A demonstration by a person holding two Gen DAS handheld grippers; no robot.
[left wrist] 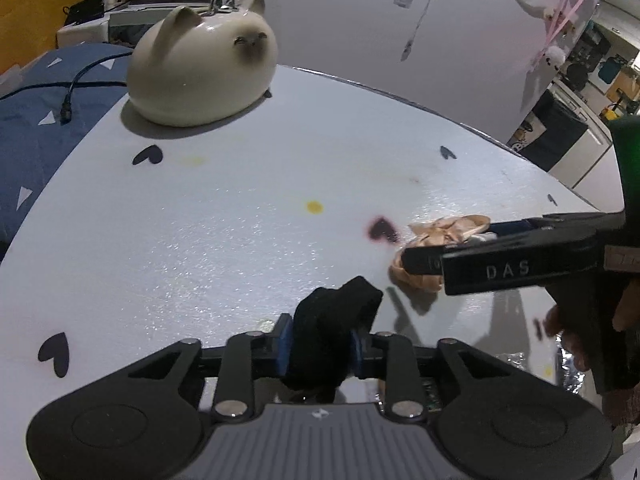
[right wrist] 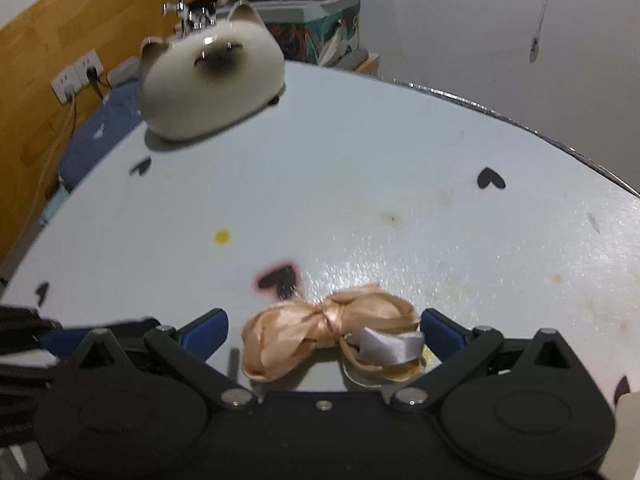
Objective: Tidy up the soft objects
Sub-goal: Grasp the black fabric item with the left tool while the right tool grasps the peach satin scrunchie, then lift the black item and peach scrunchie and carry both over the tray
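A black soft cloth piece [left wrist: 340, 308] sits squeezed between the blue pads of my left gripper [left wrist: 320, 346], just above the white table [left wrist: 240, 220]. To its right lies a peach satin bow [left wrist: 448, 228] with a grey ribbon tail. In the right wrist view the bow [right wrist: 280, 336] rests on the table between the wide-spread fingers of my right gripper [right wrist: 324, 330], and neither pad touches it. From the left wrist view the right gripper [left wrist: 448, 244] reaches in from the right, straddling the bow.
A cream cat-shaped ceramic jar [left wrist: 204, 68] stands at the table's far left, also in the right wrist view [right wrist: 212, 84]. Heart stickers and a yellow dot [left wrist: 314, 207] mark the tabletop. A blue patterned cover [left wrist: 32, 140] lies beyond the left edge. A hand [left wrist: 560, 320] holds the right gripper.
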